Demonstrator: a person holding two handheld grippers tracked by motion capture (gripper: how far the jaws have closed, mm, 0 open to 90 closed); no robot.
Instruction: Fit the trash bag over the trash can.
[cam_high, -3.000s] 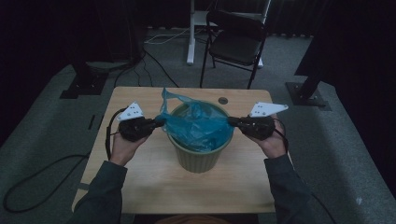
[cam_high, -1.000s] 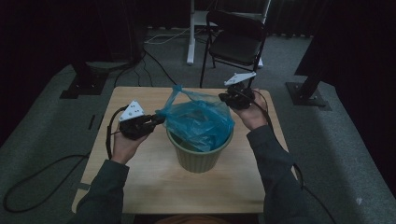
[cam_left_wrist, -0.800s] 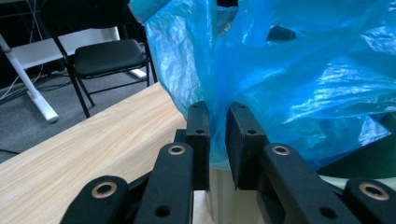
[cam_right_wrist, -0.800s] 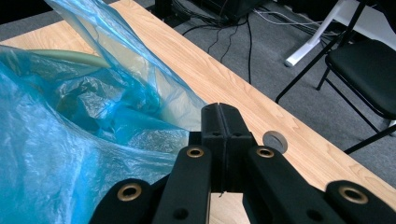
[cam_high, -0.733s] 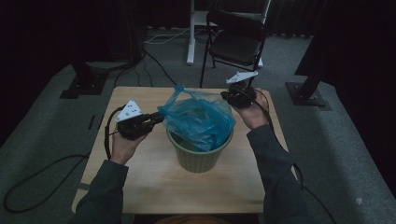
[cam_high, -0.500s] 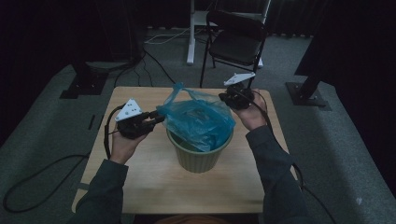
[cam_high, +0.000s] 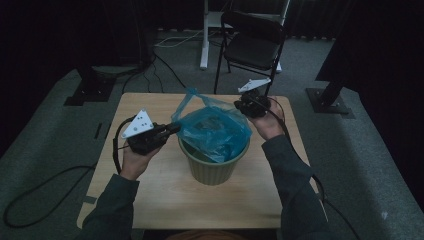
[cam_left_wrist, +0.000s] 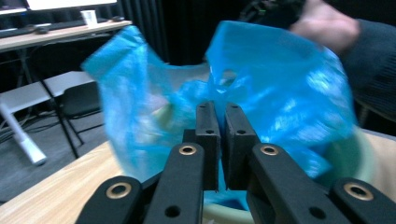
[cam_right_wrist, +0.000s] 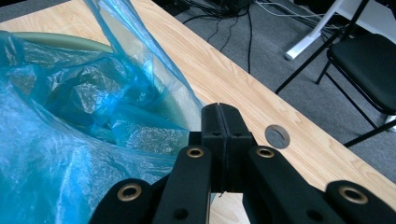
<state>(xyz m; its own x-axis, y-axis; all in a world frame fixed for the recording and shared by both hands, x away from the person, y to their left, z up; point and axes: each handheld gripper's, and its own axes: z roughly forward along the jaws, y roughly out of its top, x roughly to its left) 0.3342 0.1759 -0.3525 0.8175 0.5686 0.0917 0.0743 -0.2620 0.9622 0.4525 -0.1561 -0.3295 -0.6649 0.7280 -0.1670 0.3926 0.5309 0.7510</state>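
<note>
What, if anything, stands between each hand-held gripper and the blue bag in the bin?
Nothing visible. The left hand-held gripper has its jaws closed on the blue plastic bag at the bin's left side, and the right hand-held gripper pinches its far-right edge above the green bin.

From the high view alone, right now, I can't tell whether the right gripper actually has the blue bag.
Observer: The right gripper has its jaws pressed together, with the blue bag drawn taut to them.
Operator: And the left one?
Observer: The left gripper has its jaws nearly together, with blue film between them.
Operator: Anything on the table behind the bin?
Observer: A round grey hole in the tabletop, just past the right gripper.
</note>
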